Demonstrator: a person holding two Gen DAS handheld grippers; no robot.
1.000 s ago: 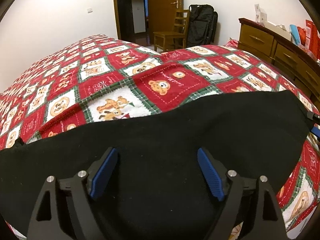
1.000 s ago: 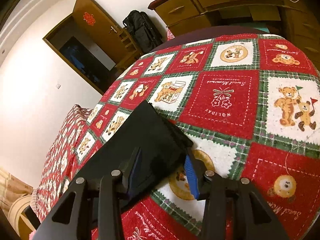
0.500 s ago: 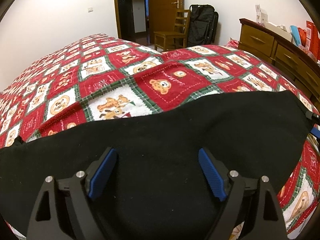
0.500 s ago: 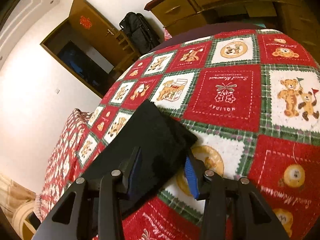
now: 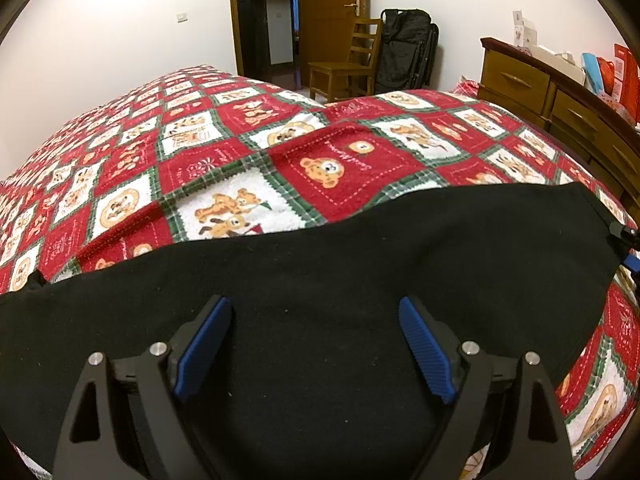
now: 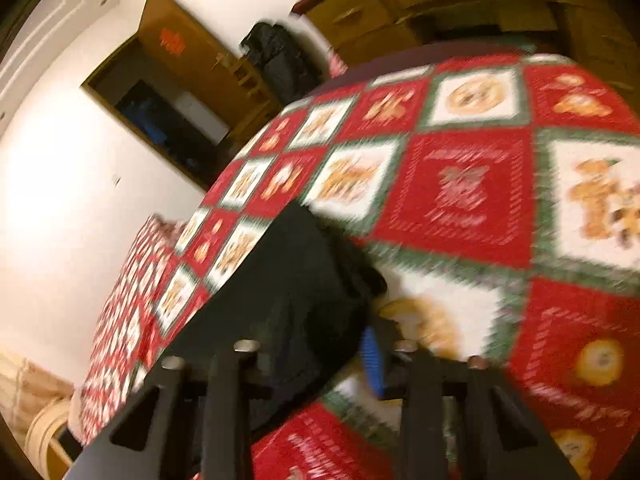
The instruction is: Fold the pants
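The black pants point(image 5: 360, 272) lie spread in a broad band across the near part of the bed point(image 5: 248, 152), on its red, white and green patchwork blanket with teddy-bear squares.

In the left wrist view, the left tool point(image 5: 314, 344) hangs over the middle of the pants with its jaws spread wide; the blue pads point(image 5: 426, 350) stand well apart and nothing sits between them. At the far right end of the pants, a small piece of the right tool point(image 5: 628, 240) shows at the picture's edge.

The right wrist view is blurred. The right tool point(image 6: 320, 328) sits at the corner end of the pants point(image 6: 296, 280), with the black cloth running in between its fingers. One blue pad point(image 6: 372, 356) shows just beside the cloth's edge; the other is hidden by the dark fabric. The jaws look partly closed about the cloth, but the blur leaves it unclear whether they actually grip it.

Beyond the bed stand a wooden chair point(image 5: 346, 62), a black bag point(image 5: 406, 50) against the wall, an open wooden door point(image 5: 330, 16) and, to the right of the bed, a wooden dresser point(image 5: 560, 96).
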